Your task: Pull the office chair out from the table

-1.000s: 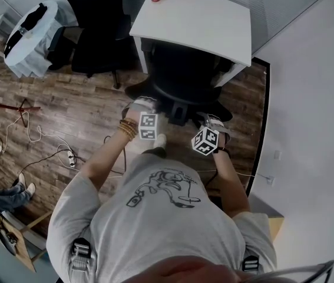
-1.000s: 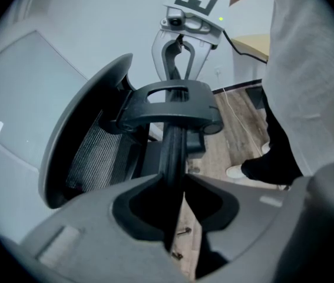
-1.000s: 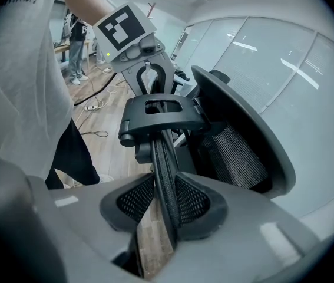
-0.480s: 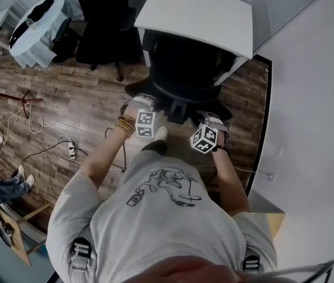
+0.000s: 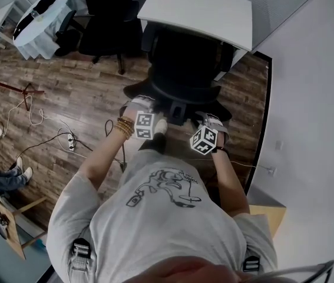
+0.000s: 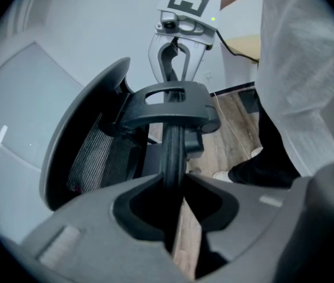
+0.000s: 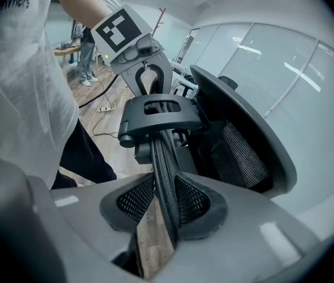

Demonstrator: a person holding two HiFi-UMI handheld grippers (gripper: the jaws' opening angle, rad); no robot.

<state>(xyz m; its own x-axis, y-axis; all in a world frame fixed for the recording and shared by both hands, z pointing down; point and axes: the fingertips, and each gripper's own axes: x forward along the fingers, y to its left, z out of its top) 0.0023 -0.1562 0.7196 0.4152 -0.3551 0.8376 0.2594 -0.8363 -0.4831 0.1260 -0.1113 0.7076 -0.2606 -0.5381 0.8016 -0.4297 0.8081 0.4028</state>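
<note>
**Chair Backrest Rim Clamped at Both Ends**

In the head view, the black mesh-backed office chair (image 5: pixel 184 58) is seen at the near edge of the white rectangular table (image 5: pixel 214 13), with its seat partly beneath the tabletop. It stands on a brown wood-plank floor (image 5: pixel 84 99). The left gripper (image 5: pixel 144 106) and the right gripper (image 5: pixel 212 122) are held at opposite ends of the backrest's top rim. From above, however, the jaws are covered by the marker cubes and the hands.

The hold itself is shown only in the gripper views. In the left gripper view, the grey moulded jaws of the left gripper (image 6: pixel 174 184) are pressed together on the thin black rim (image 6: pixel 171 152). The rim runs straight away between them to a smooth black plastic bracket (image 6: pixel 172 105), and the other gripper is seen gripping beyond that bracket.

In the right gripper view, the right gripper (image 7: pixel 164 196) is likewise clenched on the rim. Details lost in the darker left view are visible here: the perforated black pads (image 7: pixel 193 200) lining the jaws, the ribbed weave of the rim, and the open mesh stretched inside the curved backrest shell (image 7: pixel 237 152).

A second black chair (image 5: pixel 105 22), a round table draped in white cloth (image 5: pixel 37 19) and loose cables (image 5: pixel 37 137) on the floor are shown clearly only from overhead.
</note>
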